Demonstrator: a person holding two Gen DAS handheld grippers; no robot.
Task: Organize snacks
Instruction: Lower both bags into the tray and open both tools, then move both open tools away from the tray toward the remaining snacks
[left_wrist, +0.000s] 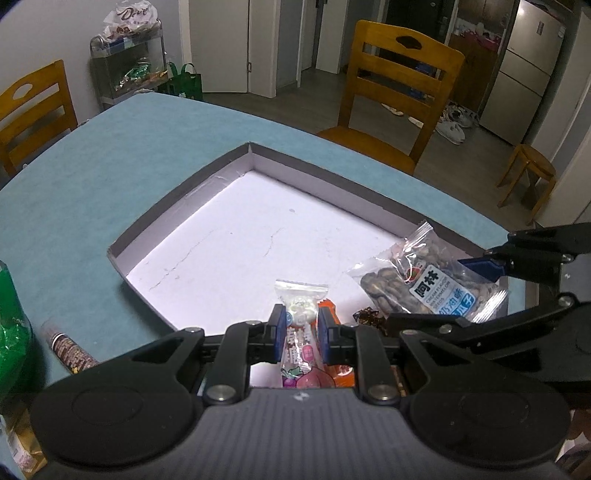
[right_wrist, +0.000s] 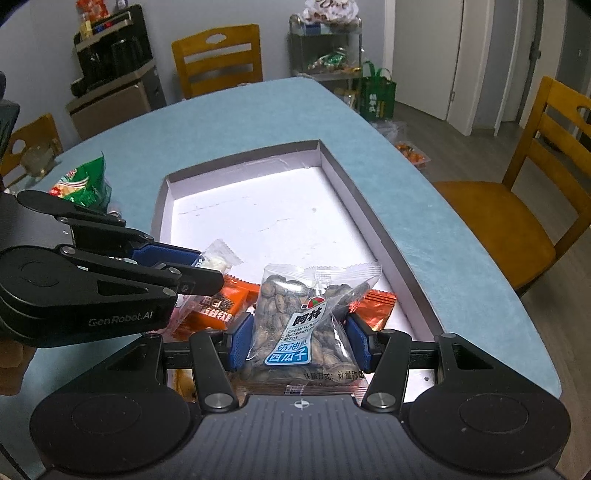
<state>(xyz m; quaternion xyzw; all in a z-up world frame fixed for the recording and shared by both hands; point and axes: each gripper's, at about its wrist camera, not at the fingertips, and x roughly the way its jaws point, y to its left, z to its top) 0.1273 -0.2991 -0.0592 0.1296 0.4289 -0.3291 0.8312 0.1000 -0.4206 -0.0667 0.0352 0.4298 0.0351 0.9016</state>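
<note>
My left gripper (left_wrist: 300, 334) is shut on a clear and pink candy packet (left_wrist: 301, 314) and holds it low over the near end of a shallow white-floored box (left_wrist: 177, 206). My right gripper (right_wrist: 300, 343) is shut on a clear packet of watermelon seeds (right_wrist: 299, 317) over the same end of the box (right_wrist: 369, 206). In the left wrist view the seed packet (left_wrist: 432, 284) sits to the right, with one blue finger (left_wrist: 484, 266) of the right gripper on it. The right wrist view shows the left gripper (right_wrist: 208, 269) coming in from the left with the candy packet (right_wrist: 219, 258).
Orange packets (right_wrist: 218, 302) (right_wrist: 376, 302) and a dark red candy (left_wrist: 369, 315) lie in the box under the grippers. On the blue table (left_wrist: 92, 177) are a green chip bag (right_wrist: 83, 184) and a brown tube (left_wrist: 68, 349). Wooden chairs (left_wrist: 399, 92) stand around.
</note>
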